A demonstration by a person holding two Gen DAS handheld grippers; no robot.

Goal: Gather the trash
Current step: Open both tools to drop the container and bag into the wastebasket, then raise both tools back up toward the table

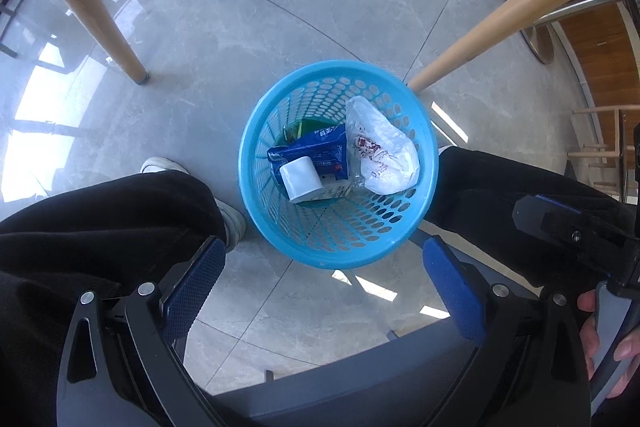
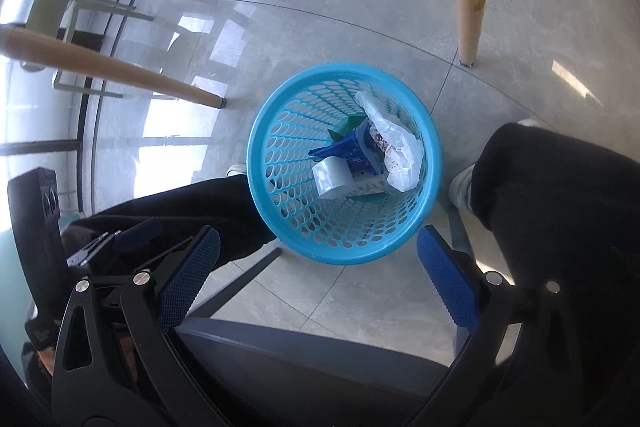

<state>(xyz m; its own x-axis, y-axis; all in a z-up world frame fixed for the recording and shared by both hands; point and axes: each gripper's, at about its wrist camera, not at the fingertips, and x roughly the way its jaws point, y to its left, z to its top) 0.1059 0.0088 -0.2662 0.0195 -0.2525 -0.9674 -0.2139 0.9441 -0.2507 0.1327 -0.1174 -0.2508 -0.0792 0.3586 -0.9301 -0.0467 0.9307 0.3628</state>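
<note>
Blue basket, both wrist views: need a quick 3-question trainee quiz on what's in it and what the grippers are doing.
1. True or false: the white paper roll lies inside the blue basket.
2. Multiple choice: the crumpled white plastic bag is
A. on the floor beside the basket
B. inside the basket, against its wall
C. between the fingers of the left gripper
3. Short answer: what is the right gripper holding?

Key
1. True; it rests on the blue package.
2. B
3. Nothing; its jaws stand wide open above the basket, as do the left gripper's.
</note>
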